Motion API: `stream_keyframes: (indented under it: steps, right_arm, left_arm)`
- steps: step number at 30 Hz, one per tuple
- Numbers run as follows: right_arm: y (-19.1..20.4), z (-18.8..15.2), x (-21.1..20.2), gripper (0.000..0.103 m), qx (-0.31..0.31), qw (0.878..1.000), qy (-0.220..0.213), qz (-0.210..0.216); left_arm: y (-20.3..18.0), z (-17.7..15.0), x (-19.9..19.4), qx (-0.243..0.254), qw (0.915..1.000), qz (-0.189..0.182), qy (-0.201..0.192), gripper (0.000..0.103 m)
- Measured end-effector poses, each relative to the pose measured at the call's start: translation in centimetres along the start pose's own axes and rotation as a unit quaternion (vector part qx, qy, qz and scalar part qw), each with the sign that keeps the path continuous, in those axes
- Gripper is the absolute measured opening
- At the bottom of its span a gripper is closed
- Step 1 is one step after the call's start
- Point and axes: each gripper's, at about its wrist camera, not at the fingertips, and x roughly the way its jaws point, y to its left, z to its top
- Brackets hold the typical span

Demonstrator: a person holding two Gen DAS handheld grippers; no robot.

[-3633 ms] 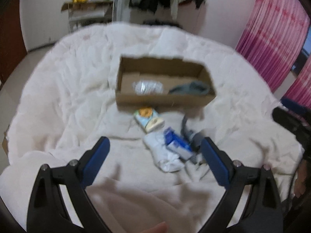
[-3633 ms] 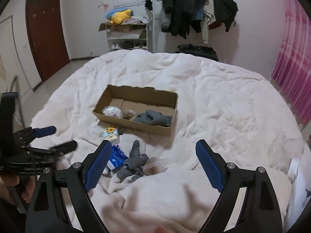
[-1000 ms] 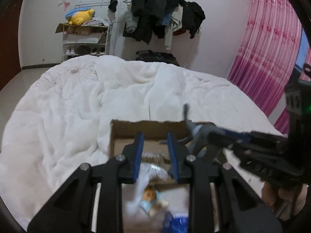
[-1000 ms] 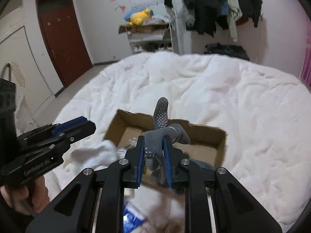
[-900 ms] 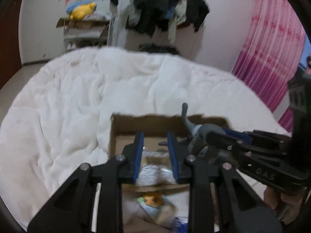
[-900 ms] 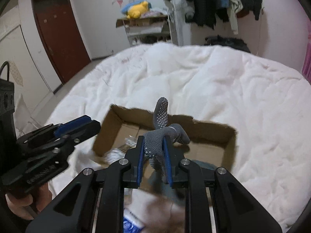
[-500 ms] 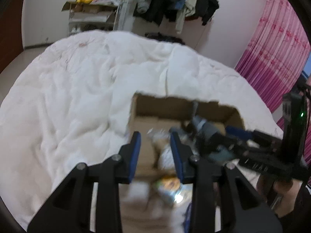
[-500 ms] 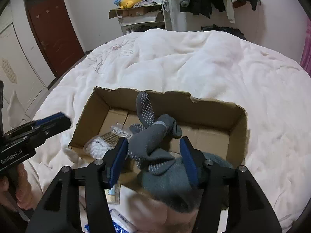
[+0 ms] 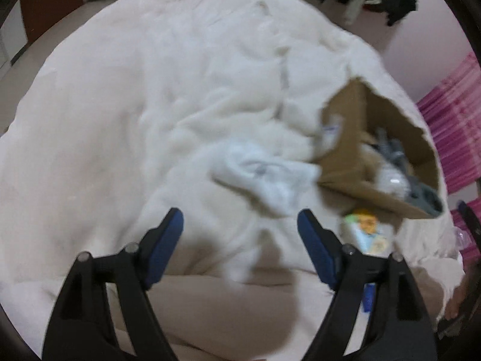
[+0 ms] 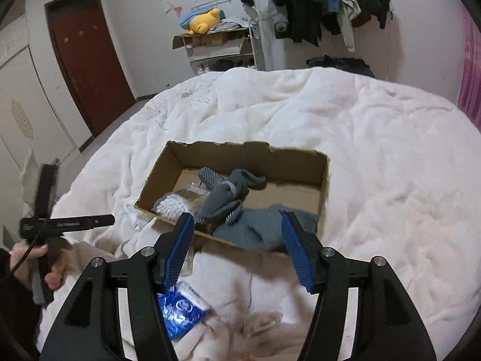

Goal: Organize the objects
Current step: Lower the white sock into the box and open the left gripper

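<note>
An open cardboard box (image 10: 300, 165) lies on the white bed. Inside it are grey dotted socks (image 10: 228, 194), a darker grey cloth (image 10: 270, 228) and a bag of cotton swabs (image 10: 174, 204). My right gripper (image 10: 237, 248) is open and empty just in front of the box. In the left wrist view the box (image 9: 354, 168) is at the right, and a white sock (image 9: 267, 174) lies on the duvet against its left corner. My left gripper (image 9: 240, 240) is open and empty, just below that sock. A small yellow-topped packet (image 9: 366, 231) lies in front of the box.
A blue-and-white packet (image 10: 180, 310) lies on the duvet near my right gripper. The left gripper (image 10: 66, 221) shows at the left of the right wrist view. A red door (image 10: 90, 69), a shelf with a yellow plush (image 10: 204, 22) and hanging clothes (image 10: 324, 0) stand behind the bed.
Both grippers have opened. The grey socks dropped into the box from the right gripper. The white sock left the left gripper and lies beside the box. The left view swung left.
</note>
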Motion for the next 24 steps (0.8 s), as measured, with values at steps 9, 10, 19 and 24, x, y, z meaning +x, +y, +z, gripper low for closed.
stream_keyframes:
  steps: [9, 10, 19, 24]
  right_arm:
    - [-0.3, 0.0, -0.4, 0.064, 0.006, 1.0, -0.001, 0.004]
    - [-0.4, 0.0, -0.5, 0.064, 0.007, 1.0, -0.001, 0.004]
    - [-1.6, -0.4, -0.3, 0.064, 0.019, 1.0, 0.004, 0.002]
    - [-1.6, -0.5, -0.6, 0.064, 0.017, 1.0, 0.002, 0.003]
  left_arm:
    - [-4.4, 2.4, 3.6, 0.087, 0.996, 0.004, 0.023, 0.08]
    - [-4.9, 2.8, 4.3, 0.099, 0.9946, 0.006, 0.031, 0.08]
    - [-6.0, 2.2, 5.4, 0.139, 0.9898, 0.014, 0.024, 0.045]
    - [-5.1, 1.8, 2.5, 0.117, 0.9928, -0.011, -0.023, 0.029]
